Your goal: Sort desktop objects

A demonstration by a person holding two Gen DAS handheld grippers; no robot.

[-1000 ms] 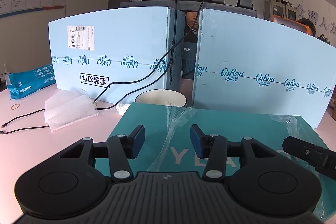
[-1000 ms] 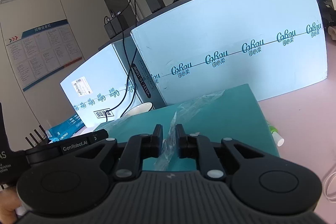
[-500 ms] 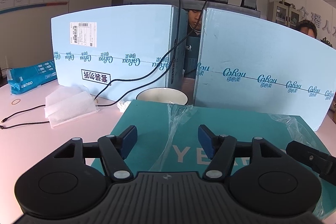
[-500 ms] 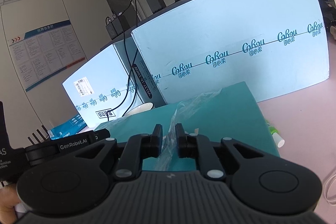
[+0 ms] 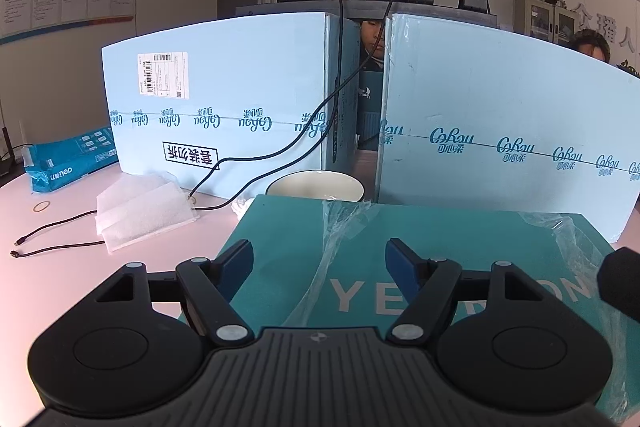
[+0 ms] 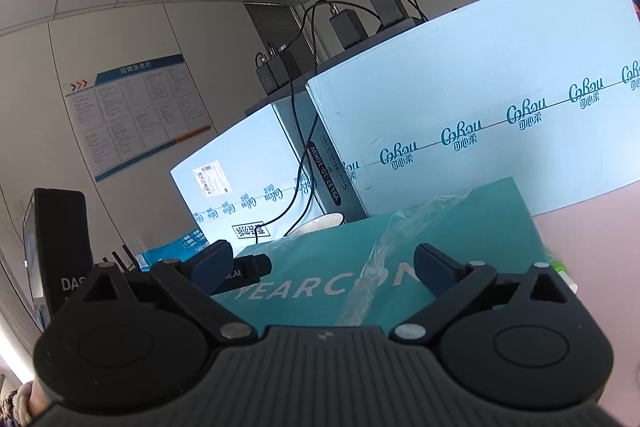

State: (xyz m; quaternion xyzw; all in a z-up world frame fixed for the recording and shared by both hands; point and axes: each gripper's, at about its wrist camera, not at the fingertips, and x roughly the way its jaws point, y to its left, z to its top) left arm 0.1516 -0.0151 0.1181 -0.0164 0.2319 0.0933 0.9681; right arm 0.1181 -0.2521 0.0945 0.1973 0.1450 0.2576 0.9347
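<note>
Two pale-blue cartons (image 5: 224, 99) wall the pink tabletop (image 5: 60, 267) (office beyond); both grippers' jaws just opened, empty.

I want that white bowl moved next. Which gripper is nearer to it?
Left, probably. The left gripper faces the white bowl across the teal box; the right gripper sits further right.

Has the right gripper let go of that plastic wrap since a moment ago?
Yes. The right gripper has just been opening; its fingers now stand wide apart over the teal box, clear of the plastic wrap they had pinched.
</note>
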